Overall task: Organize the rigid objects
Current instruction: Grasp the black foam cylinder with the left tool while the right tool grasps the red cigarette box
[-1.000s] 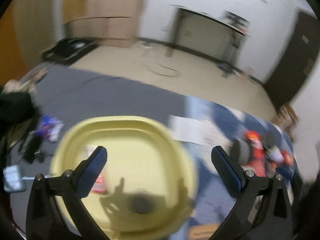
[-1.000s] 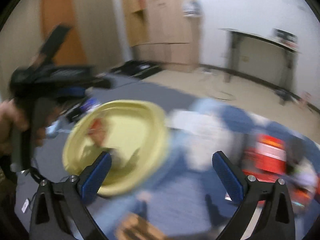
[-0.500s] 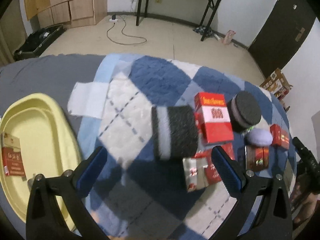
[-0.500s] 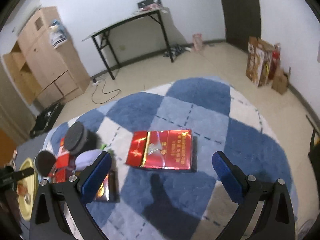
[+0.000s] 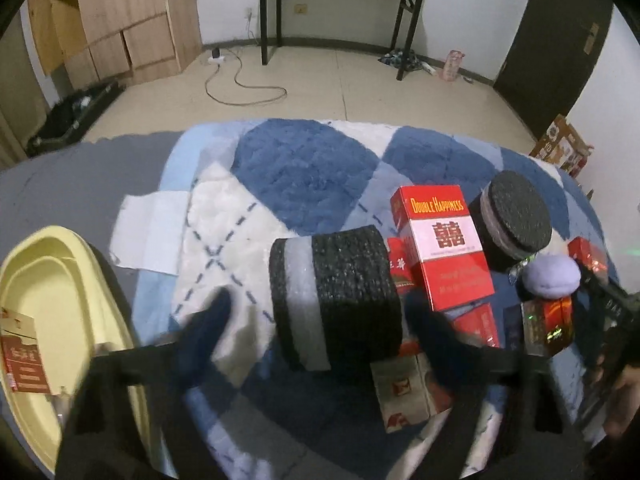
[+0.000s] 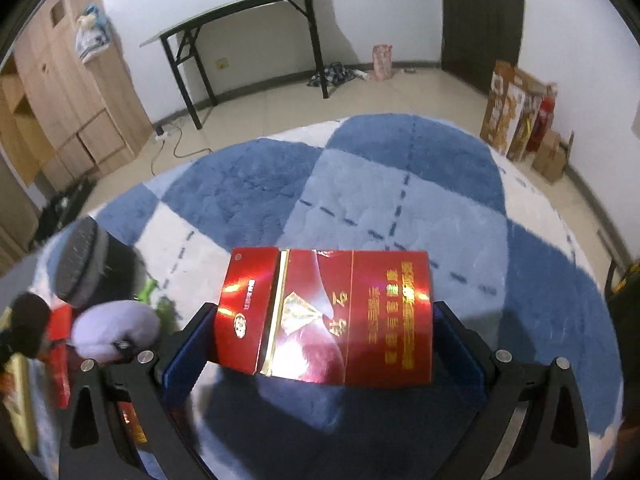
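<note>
Moved since earlier: both hand-held grippers now lower and closer to their targets; left hand-held gripper [image 5: 316,332] is down at the foam roll [image 5: 335,298], right hand-held gripper [image 6: 322,350] now brackets the dark-red carton [image 6: 326,316], which lay out ahead of it 0.5 s ago.
Left state: fingers blurred, spread wide, one each side of the foam roll; contact can't be told.
Right state: jaws narrow, pads at both ends of the carton; looks gripped, though full clamping is hard to confirm.
Task things: carton sits mid-rug [image 6: 400,184], apart from the pile; foam roll lies on its side at the pile's left edge, leaning on red packs.
Yellow tray [image 5: 48,292]: off the rug's left edge, on the grey sheet, w/ one red pack [image 5: 22,360] inside; probably the drop spot.
Risk 1: glossy carton held by its ends – could bow or slip out if squeeze is light.
Risk 2: roll is round & soft; off-centre closing could squirt it out or roll it into the Double Happiness pack [image 5: 444,248].
Around: second foam disc [image 5: 514,216], lilac puff [image 5: 552,272], small amber box [image 5: 548,322], more red packs packed tight.
In the way: pack under the roll's right end crowds the right finger; white paper [image 5: 150,232] lies btw roll and tray.
</note>
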Action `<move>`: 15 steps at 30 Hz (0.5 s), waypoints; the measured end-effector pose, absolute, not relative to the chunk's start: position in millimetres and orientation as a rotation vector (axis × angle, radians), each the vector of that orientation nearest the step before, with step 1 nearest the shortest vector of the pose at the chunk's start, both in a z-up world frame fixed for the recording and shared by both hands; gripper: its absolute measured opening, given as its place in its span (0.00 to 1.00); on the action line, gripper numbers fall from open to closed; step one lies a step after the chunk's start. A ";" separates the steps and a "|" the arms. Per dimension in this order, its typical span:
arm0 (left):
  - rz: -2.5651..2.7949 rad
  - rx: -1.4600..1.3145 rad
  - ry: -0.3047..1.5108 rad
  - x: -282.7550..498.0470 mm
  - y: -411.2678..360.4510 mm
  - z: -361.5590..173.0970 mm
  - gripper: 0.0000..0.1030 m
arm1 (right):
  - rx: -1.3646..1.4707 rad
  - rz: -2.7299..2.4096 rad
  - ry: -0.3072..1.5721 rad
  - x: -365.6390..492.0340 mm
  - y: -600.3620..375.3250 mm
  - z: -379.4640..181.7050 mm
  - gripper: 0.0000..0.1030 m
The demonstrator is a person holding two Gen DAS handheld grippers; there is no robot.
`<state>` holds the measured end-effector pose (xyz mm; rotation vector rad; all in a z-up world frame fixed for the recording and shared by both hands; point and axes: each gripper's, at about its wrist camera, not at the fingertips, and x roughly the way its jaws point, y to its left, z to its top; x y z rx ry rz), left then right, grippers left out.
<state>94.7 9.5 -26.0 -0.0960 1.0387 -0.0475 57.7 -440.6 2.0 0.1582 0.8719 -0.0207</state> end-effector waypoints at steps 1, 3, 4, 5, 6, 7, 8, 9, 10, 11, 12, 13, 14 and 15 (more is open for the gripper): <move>-0.051 -0.109 1.046 96.5 10.4 -27.7 0.51 | 0.135 -0.027 0.853 59.0 -439.0 -0.6 0.97; -0.055 -0.140 1.040 97.3 12.8 -26.1 0.50 | 0.108 -0.035 0.832 59.9 -436.8 -4.9 0.92; -0.055 -0.145 1.037 96.4 12.9 -24.1 0.50 | 0.104 -0.032 0.818 59.2 -436.2 -6.2 0.91; -0.051 -0.147 1.030 95.1 14.2 -20.7 0.50 | 0.100 -0.026 0.809 58.9 -435.6 -7.6 0.91; -0.047 -0.150 1.017 92.4 16.7 -15.1 0.50 | 0.095 -0.021 0.804 56.8 -435.7 -6.7 0.90; -0.047 -0.155 1.000 88.5 20.6 -7.5 0.50 | 0.086 -0.015 0.798 54.5 -435.7 -4.8 0.90; -0.048 -0.157 0.987 84.7 24.9 0.1 0.50 | 0.086 -0.014 0.795 52.7 -436.6 -2.6 0.90; -0.049 -0.156 0.972 78.1 32.3 12.0 0.50 | 0.094 -0.010 0.788 50.0 -438.7 2.4 0.90; -0.048 -0.154 0.963 74.0 37.9 19.4 0.50 | 0.105 -0.007 0.778 44.0 -442.1 11.2 0.90; -0.045 -0.149 0.946 65.9 47.3 31.8 0.50 | 0.113 -0.005 0.766 40.5 -444.0 17.3 0.90; -0.041 -0.141 0.933 59.8 54.7 40.3 0.50 | 0.121 0.000 0.744 35.5 -445.3 26.7 0.90; -0.031 -0.125 0.918 50.5 65.0 51.3 0.50 | 0.121 0.005 0.725 29.6 -445.3 35.2 0.90; -0.021 -0.111 0.906 42.1 74.1 60.1 0.50 | 0.118 0.014 0.707 24.2 -444.3 43.1 0.90; -0.008 -0.098 0.892 32.1 84.6 69.2 0.50 | 0.113 0.022 0.691 18.4 -443.1 50.7 0.90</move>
